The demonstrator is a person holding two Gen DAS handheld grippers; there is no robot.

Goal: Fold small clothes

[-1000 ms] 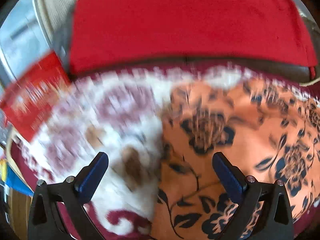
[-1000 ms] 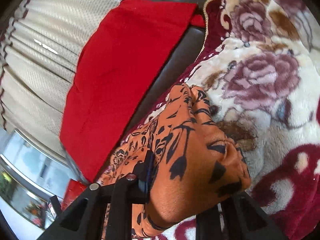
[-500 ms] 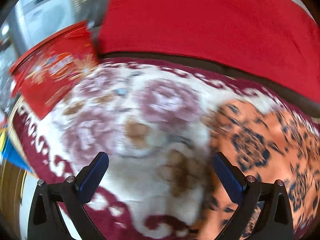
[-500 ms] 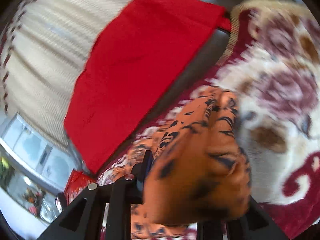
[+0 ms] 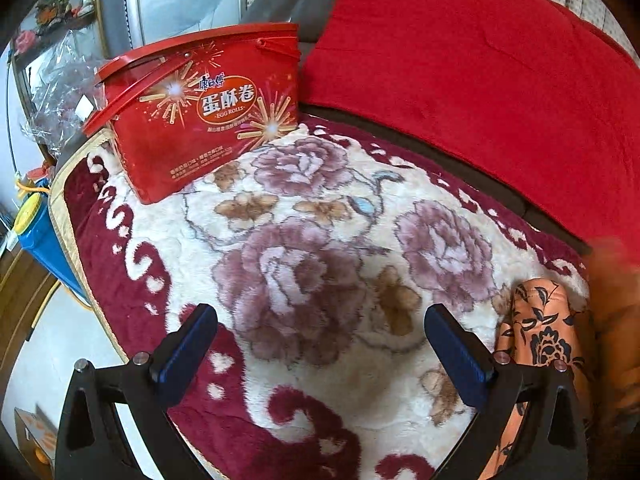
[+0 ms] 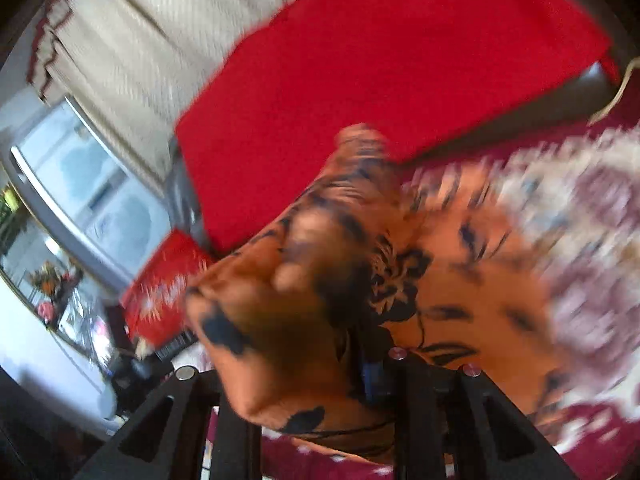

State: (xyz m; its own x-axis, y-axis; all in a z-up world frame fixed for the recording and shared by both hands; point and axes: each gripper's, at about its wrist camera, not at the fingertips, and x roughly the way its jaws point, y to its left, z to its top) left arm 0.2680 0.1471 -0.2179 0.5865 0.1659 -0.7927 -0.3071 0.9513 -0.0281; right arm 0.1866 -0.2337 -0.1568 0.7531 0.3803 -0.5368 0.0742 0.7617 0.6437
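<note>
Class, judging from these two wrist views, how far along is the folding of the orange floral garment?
Done: no finished fold visible. In hand: the right tool grips a bunched orange garment over the floral blanket; the left tool is open, empty. Left: flattening and folding.

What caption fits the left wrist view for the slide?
Open left gripper over floral blanket; red egg-roll tin behind, orange floral garment at right edge.
</note>
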